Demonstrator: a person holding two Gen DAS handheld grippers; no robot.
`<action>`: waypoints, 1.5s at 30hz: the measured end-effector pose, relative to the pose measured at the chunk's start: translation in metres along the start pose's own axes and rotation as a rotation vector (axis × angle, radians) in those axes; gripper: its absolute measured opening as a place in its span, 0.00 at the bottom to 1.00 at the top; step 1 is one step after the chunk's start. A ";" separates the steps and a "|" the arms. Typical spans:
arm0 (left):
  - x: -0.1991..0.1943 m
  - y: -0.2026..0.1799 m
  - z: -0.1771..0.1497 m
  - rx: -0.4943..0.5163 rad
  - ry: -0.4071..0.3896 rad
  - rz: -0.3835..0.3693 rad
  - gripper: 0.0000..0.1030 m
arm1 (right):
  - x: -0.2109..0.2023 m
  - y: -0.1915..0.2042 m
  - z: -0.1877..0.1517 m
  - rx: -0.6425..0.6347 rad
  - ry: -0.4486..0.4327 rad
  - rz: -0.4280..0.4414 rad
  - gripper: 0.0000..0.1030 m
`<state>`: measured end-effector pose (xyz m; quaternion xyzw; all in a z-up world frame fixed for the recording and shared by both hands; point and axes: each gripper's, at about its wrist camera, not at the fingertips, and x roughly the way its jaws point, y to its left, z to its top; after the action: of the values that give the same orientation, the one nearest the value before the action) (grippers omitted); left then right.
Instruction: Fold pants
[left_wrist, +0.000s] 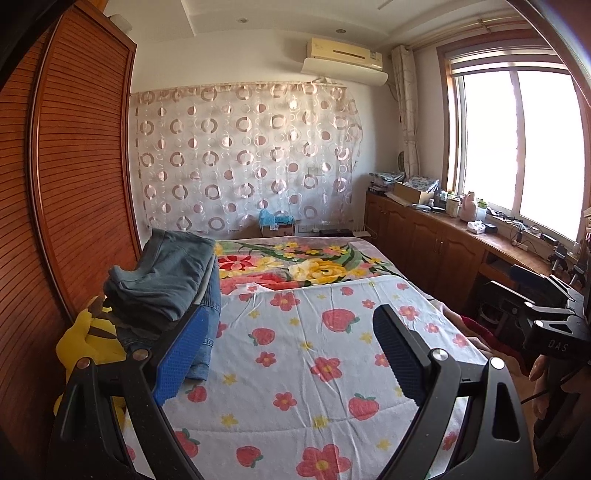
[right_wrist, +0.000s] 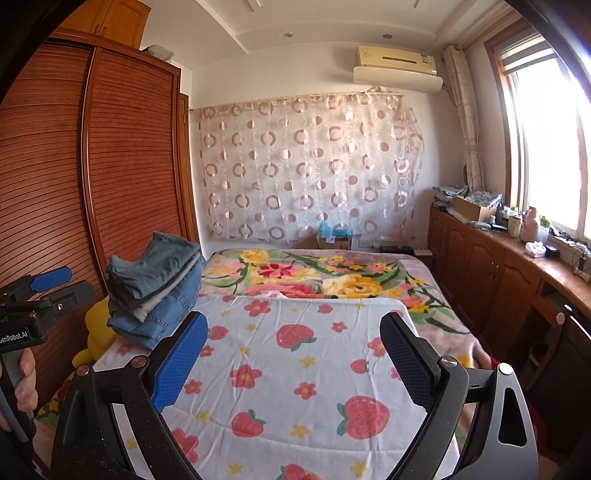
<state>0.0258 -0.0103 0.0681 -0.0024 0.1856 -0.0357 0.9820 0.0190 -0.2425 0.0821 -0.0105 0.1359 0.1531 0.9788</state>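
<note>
A stack of folded pants (left_wrist: 166, 280), grey-blue and denim, lies at the left edge of the bed, beside the wardrobe; the right wrist view shows the stack (right_wrist: 155, 291) too. My left gripper (left_wrist: 292, 312) hangs open over the strawberry-print sheet (left_wrist: 314, 354), its left finger just in front of the stack, with nothing between the pads. My right gripper (right_wrist: 294, 319) is open and empty as well, over the middle of the sheet (right_wrist: 303, 369). The left gripper (right_wrist: 81, 280) shows at the left edge of the right wrist view, in a hand.
A yellow plush toy (left_wrist: 85, 339) sits between the bed and the slatted wooden wardrobe (left_wrist: 74, 166). A floral blanket (left_wrist: 314, 266) covers the far half of the bed. A wooden cabinet (left_wrist: 436, 240) with clutter on top runs under the window on the right.
</note>
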 end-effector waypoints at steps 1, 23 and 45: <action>0.000 0.000 0.000 -0.001 -0.001 0.000 0.89 | 0.001 0.000 -0.001 0.001 0.001 0.000 0.93; -0.001 0.000 -0.001 -0.001 0.002 -0.001 0.89 | 0.000 0.000 0.000 -0.004 0.002 -0.001 0.93; 0.000 -0.003 -0.001 -0.004 -0.006 0.002 0.89 | -0.003 0.001 -0.006 -0.008 -0.006 0.010 0.93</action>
<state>0.0247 -0.0137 0.0669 -0.0041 0.1827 -0.0344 0.9826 0.0143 -0.2432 0.0775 -0.0135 0.1323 0.1584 0.9784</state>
